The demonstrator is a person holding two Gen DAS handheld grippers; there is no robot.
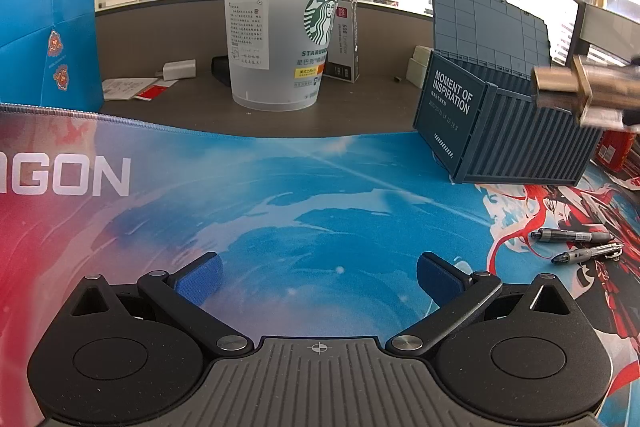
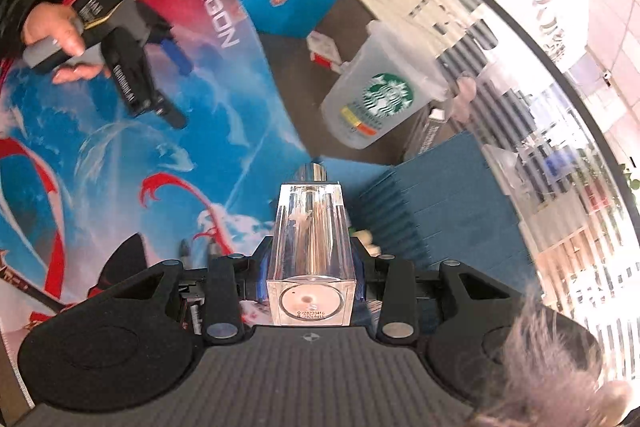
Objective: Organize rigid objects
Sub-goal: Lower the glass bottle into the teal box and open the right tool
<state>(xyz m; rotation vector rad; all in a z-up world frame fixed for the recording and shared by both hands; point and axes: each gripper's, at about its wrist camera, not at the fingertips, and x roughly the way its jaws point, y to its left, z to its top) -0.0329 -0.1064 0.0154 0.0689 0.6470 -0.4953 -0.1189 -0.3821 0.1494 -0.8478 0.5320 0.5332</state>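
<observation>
My right gripper (image 2: 311,259) is shut on a clear square bottle (image 2: 310,247) with a silver cap, held in the air beside the blue container box (image 2: 452,211). The bottle also shows in the left wrist view (image 1: 584,91), hovering above the open box (image 1: 500,131). My left gripper (image 1: 318,275) is open and empty, low over the printed desk mat (image 1: 280,195). It shows in the right wrist view (image 2: 160,79) in a hand. Two pens (image 1: 576,245) lie on the mat at right.
A Starbucks plastic cup (image 1: 280,35) stands on the desk beyond the mat, with a small carton (image 1: 344,39) behind it. A blue paper bag (image 1: 44,35) stands at far left. A charger (image 1: 180,69) and papers (image 1: 128,89) lie near it.
</observation>
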